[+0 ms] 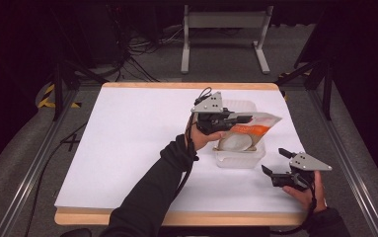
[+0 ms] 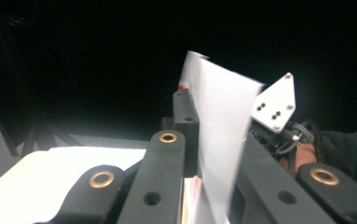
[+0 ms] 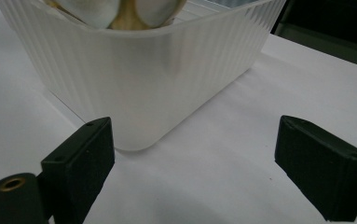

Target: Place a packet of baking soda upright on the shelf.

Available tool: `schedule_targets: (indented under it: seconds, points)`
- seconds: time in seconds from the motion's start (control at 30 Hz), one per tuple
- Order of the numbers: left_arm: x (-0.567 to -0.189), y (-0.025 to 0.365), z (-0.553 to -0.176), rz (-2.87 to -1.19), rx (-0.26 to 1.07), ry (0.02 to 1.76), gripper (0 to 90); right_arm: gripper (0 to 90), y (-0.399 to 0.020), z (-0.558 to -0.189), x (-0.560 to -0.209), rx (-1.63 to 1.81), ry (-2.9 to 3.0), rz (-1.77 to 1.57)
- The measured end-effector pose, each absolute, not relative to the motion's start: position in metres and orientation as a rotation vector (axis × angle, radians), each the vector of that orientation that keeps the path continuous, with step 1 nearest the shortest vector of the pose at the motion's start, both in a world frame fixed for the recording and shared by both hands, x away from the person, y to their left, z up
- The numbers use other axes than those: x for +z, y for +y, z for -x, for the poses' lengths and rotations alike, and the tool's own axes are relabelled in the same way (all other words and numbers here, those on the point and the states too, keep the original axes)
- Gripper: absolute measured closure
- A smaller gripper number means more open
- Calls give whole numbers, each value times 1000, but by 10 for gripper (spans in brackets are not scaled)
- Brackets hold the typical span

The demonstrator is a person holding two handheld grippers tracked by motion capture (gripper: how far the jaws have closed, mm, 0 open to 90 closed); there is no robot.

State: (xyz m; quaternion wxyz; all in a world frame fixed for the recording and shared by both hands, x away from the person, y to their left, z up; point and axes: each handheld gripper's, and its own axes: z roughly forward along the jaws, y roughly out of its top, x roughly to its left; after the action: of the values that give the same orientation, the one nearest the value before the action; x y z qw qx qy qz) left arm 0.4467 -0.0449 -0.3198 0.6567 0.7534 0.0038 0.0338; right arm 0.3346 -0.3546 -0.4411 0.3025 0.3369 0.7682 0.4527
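Note:
A white and orange pouch (image 1: 256,126) hangs tilted over a clear ribbed plastic tub (image 1: 241,161), its lower end down inside the tub. My left gripper (image 1: 245,119) is shut on the pouch's upper edge. In the left gripper view the white pouch (image 2: 218,107) stands pinched between the black jaws of the left gripper (image 2: 209,133). My right gripper (image 1: 274,160) rests near the table's front right, open and holding nothing. Seen from the right gripper (image 3: 195,154), the tub (image 3: 143,70) stands just ahead, with the pouch's bottom (image 3: 120,9) showing over its rim.
The tub stands on a white board (image 1: 127,148) on a wooden table (image 1: 176,217). Behind the table is a metal stand (image 1: 223,34) and cables on the floor. The other hand's grey plate (image 2: 275,103) shows in the left gripper view.

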Motion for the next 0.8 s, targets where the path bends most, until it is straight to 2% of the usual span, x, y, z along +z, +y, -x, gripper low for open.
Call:
schedule_targets:
  seconds: [0.2,0.5,0.8]
  points:
    - [-334,-51,-444,-1700,36,13,894,126,-354,-335,-441,1196,2039,-893]
    - [-322,-76,-445,-1723,82,16,896,127,-354,-335,-441,1195,2039,-893]
    - [-325,-84,-447,-1666,43,24,896,126,-355,-334,-441,1203,2037,-891]
